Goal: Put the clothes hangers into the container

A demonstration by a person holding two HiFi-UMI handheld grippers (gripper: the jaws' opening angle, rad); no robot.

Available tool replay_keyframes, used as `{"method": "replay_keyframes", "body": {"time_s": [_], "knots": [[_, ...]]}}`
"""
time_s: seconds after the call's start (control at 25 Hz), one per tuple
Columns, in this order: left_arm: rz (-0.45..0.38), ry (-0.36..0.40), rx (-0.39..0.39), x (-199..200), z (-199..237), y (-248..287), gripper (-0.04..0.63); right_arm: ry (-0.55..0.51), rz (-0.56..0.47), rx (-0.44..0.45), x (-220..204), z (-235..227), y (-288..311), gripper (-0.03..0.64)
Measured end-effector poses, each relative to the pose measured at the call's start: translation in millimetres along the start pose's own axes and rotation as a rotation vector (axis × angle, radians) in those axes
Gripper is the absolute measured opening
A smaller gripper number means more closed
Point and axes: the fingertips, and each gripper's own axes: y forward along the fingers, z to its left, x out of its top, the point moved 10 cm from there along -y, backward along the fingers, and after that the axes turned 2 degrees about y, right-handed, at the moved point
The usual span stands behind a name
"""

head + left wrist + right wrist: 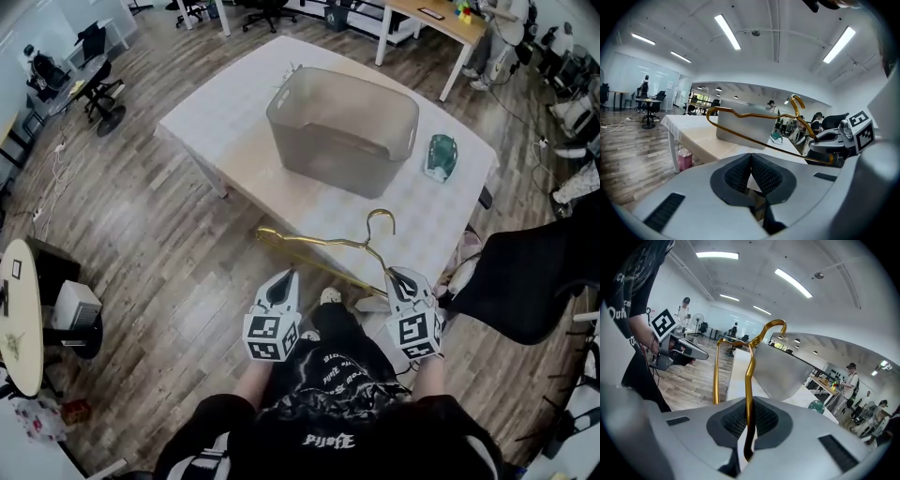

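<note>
A thin gold clothes hanger (319, 246) hangs in the air just in front of the table's near edge, hook (380, 220) up. My right gripper (399, 275) is shut on its right end; in the right gripper view the gold wire (749, 394) runs between the closed pads. My left gripper (284, 276) sits below the hanger's left half, shut and empty, its pads (761, 172) meeting with nothing between them. The translucent grey container (319, 155) stands open on the white table (234, 122) beyond the hanger, and it looks empty.
A green object (441, 156) lies on the table right of the container. A black chair (525, 281) stands close on my right. A pink bag (685, 159) sits on the wooden floor under the table. Desks, chairs and people fill the room behind.
</note>
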Motion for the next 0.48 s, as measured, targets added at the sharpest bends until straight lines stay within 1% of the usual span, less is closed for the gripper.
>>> {"method": "replay_keyframes", "body": {"time_s": [0.16,0.28,0.48], "knots": [[-0.002,0.006,0.016,24.9,13.5,34.6,0.02,-0.014,-0.01,-0.003,22.2,-37.5,20.0,0.011],[-0.019,0.013,0.021,48.6,21.6,61.1,0.02,-0.019,-0.021,0.026,38.1,-65.3,38.9,0.011],[-0.026,0.014,0.039,70.6,34.9,100.0,0.02,-0.039,-0.063,0.064,62.4,-101.1,69.0,0.011]]}}
